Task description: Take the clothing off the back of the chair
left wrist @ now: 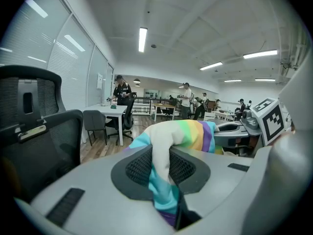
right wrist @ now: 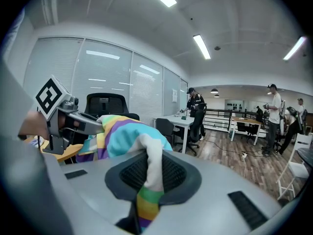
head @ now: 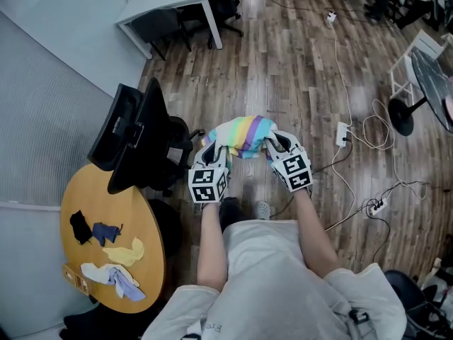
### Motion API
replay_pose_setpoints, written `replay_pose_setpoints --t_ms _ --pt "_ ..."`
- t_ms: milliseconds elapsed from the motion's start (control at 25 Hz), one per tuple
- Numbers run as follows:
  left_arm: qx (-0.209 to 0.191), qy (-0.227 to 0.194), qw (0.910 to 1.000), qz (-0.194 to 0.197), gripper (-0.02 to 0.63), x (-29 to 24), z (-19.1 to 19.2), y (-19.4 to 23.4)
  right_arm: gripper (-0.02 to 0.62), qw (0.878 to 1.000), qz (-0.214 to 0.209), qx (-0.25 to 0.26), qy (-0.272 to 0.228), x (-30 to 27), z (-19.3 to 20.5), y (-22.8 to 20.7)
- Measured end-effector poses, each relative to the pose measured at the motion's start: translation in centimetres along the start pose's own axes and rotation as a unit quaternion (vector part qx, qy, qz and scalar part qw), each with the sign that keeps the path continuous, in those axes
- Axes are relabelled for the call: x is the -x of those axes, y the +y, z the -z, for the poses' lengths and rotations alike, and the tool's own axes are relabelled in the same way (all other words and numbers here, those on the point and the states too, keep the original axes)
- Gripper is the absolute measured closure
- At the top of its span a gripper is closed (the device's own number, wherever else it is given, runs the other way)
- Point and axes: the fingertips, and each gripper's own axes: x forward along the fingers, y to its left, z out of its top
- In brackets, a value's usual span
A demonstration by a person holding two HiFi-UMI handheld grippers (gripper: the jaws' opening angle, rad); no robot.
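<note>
A rainbow-striped garment hangs in the air between my two grippers, over the wooden floor and to the right of the black office chair. My left gripper is shut on the garment's left edge; in the left gripper view the cloth is pinched between the jaws. Over at the garment's other edge my right gripper is shut too, with the cloth caught between its jaws. The chair's back carries nothing.
A round wooden table at lower left holds several small cloth pieces. A white desk stands at the back. Cables and a power strip lie on the floor at right. Some people stand far off in the room.
</note>
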Motion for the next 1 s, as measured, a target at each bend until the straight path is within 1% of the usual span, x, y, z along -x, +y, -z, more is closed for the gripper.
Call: replay_pose_setpoints --t_ms 480,1000 --pt "-0.009 -0.018 0.9998 0.006 0.52 0.6 -1.7 0.6 0.535 1.0 0.005 -0.005 -0.021 0.0 -1.9 0.3" --pt "-0.007 -0.025 0.9996 -0.008 0.518 1.8 -1.2 2.1 0.535 1.0 -0.004 0.016 -0.02 -0.7 -2.8 1.8"
